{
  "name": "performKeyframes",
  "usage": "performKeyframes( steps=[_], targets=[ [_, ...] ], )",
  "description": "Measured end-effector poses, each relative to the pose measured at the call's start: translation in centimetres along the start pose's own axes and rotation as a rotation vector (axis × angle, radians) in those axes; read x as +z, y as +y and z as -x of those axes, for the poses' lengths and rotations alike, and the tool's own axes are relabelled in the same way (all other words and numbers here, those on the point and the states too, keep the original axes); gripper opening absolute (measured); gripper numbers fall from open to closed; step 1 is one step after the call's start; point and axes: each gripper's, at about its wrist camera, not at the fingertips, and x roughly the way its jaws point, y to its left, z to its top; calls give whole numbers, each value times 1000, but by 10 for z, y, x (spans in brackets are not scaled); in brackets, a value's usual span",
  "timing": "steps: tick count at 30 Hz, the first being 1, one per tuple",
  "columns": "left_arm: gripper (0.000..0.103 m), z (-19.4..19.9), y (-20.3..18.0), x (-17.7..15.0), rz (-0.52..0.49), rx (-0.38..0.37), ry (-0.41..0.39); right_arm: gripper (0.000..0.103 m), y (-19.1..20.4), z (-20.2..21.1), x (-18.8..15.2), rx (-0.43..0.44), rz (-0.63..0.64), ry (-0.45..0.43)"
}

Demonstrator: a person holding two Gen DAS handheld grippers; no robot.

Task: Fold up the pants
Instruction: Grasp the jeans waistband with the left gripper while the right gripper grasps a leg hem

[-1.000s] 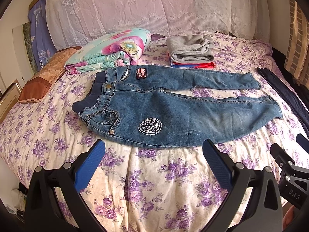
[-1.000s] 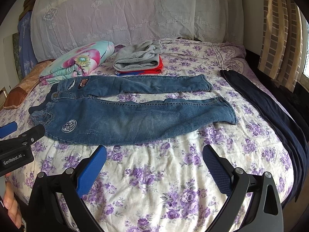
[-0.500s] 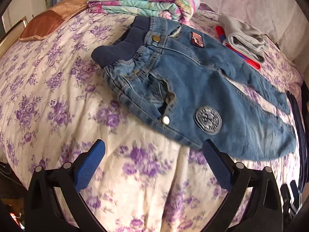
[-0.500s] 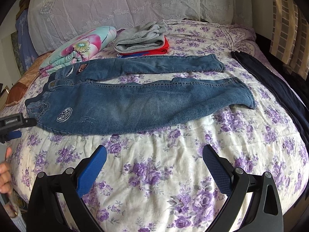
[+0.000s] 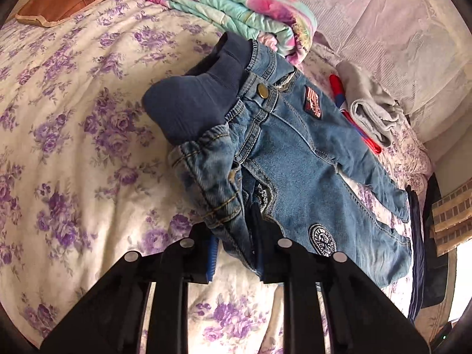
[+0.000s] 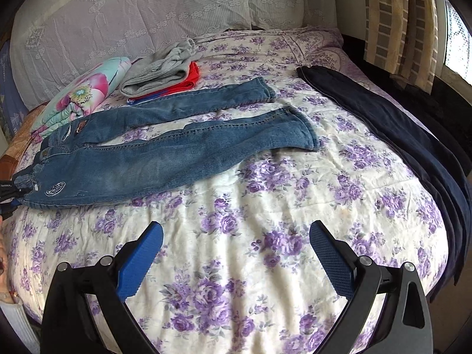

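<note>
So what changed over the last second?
The left gripper moved in to the waist corner of the jeans; its jaws have just been closing and now pinch the denim. The right gripper edged nearer, jaws open and empty. The jeans' legs and the folded stacks stayed put.

Black-framed right tool [image 6: 236, 253], blue textured pads [image 6: 330, 261], silver rivets.
</note>
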Motion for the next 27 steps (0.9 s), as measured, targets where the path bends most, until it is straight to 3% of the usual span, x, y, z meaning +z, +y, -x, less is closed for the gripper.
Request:
performKeyframes(
  steps=[6,11,13,15,16,17,18,23,27],
  targets=[
    [19,-8,-6,-8,-52,62,-24,100,-59,-40,48,101,-178,87],
    [19,-7,-5,-6,-81,67,-22,99,-82,-105,83,325,-358,195],
    [19,-8,-4,-7,-80,59,-19,89,-81,-127,88,332,-399,226],
    [20,-10,-3,-7,-82,55,-13,70,-77,-148,91,332,-429,246],
    [20,-11,-3,-6,-80,53,-8,41,-75,-158,91,335,-448,250],
    [21,-12,-3,-5,-78,52,-3,23,-75,-168,91,320,-457,253],
    [21,-13,-2,-3,-75,50,3,12,-75,-176,90,313,-460,255],
    [17,-4,0,-6,-66,40,-26,11,-75,-158,86,309,-459,185],
    [10,21,7,-18,-58,57,-63,10,-79,-126,76,331,-413,194]
  ],
)
